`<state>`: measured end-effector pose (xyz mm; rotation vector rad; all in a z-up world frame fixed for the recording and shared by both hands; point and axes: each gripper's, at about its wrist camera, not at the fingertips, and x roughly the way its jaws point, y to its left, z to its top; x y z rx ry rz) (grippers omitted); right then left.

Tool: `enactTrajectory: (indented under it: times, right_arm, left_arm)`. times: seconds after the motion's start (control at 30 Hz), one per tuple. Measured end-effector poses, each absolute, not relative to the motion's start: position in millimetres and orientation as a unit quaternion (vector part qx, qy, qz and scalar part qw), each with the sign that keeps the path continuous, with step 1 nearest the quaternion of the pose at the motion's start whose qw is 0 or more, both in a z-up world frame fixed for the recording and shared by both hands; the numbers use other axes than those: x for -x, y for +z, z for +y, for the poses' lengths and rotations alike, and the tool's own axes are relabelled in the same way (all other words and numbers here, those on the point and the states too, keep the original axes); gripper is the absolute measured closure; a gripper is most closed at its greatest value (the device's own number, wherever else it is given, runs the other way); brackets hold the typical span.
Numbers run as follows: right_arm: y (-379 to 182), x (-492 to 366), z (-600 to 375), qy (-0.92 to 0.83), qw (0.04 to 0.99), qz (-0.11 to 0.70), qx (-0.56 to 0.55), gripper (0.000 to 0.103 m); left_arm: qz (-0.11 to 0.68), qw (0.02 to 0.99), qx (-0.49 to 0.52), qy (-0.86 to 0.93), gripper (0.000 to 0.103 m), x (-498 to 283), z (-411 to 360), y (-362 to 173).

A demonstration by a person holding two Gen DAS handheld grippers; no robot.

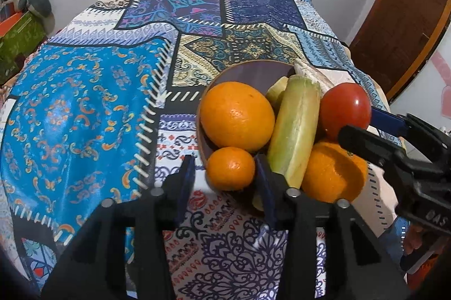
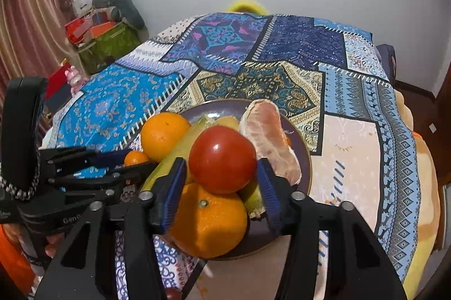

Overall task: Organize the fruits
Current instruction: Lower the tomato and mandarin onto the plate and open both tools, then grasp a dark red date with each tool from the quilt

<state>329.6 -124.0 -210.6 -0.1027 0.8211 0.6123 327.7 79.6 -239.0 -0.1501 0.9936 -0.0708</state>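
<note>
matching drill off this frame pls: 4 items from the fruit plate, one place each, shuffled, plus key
Items
1. tomato
2. small mandarin
3. peeled citrus segment
4. green-yellow stalk piece

Places
A. between the left gripper fingers, at the plate's near-left rim
B. on top of the pile, between the right gripper fingers
C. lying lengthwise between the big orange and the tomato
D. on the plate's right side, beside the tomato

Pairs: 1-B, 2-A, 3-D, 4-C
</note>
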Motion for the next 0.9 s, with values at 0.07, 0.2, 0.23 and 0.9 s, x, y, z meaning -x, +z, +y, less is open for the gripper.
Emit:
enactTrajectory:
  times: [0.07,0.2,0.23,0.9]
  right_arm:
    - [-209,-325,-126,0.292,0.872,0.389,0.051,0.045]
    - [-203,-316,-130,0.292,0.875,0.383,0.057,0.045]
    - [-201,-313,-132,0.292,0.875,0.381,0.058,0.045]
    - [-215,-264,-142,0.302,0.848,0.428,0.084,0.037]
  left_arm:
    - [0.475,0.876,0.079,-0.033,0.049,-323,83,-236]
    - [0.468,0.879,0.079,-0.033,0.047,-308,84,-227]
    - [0.467,0.88,0.077,-0.033,0.047,-305,84,-224]
    - [0.451,0.892,0.036,-0.005,0.039,-241,89,-195]
